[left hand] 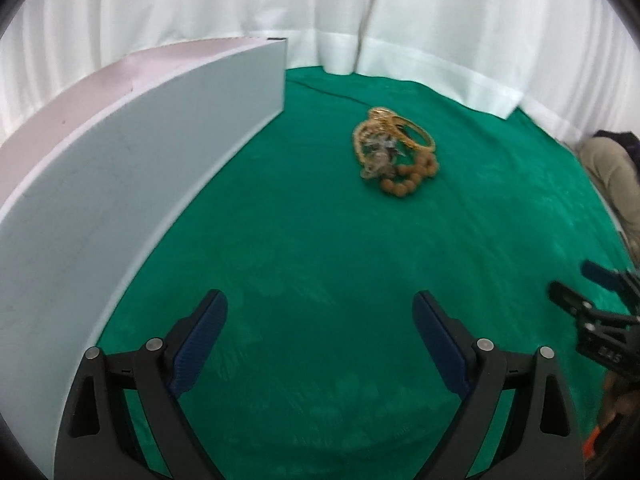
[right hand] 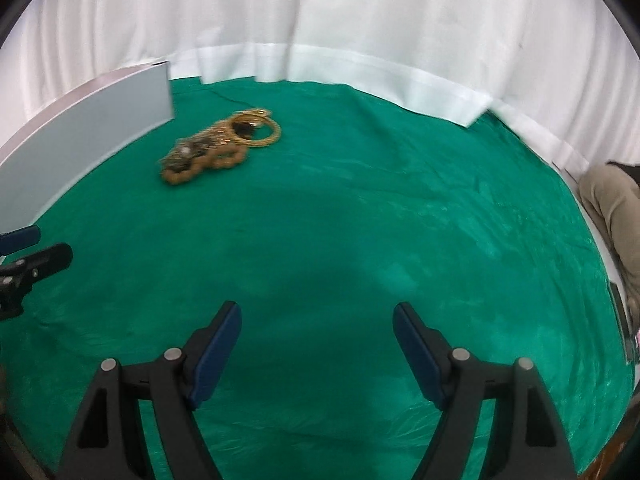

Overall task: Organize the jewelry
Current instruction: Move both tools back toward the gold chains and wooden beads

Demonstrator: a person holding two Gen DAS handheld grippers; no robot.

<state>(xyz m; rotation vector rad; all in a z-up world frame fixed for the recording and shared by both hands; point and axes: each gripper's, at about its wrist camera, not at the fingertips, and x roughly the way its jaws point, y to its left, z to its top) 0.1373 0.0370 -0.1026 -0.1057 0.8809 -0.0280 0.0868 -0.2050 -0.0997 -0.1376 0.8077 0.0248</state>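
Nearest, both grippers tilt downward over a green-covered counter [left hand: 304, 240], jaws spread wide and holding nothing: the left gripper [left hand: 320, 328] with the right gripper [right hand: 316, 340] beside it. Farther off, a tangled jewelry pile [left hand: 394, 146] lies near a white box [left hand: 120, 184]. White curtains [right hand: 340, 20] hang behind.

A tangled jewelry pile [left hand: 394, 148] of gold bangles and brown beads lies heaped.

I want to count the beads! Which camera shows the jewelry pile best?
The left wrist view: the jewelry pile sits nearer the middle, larger, brown beads distinct. In the right wrist view the pile is smaller, off left and blurrier.
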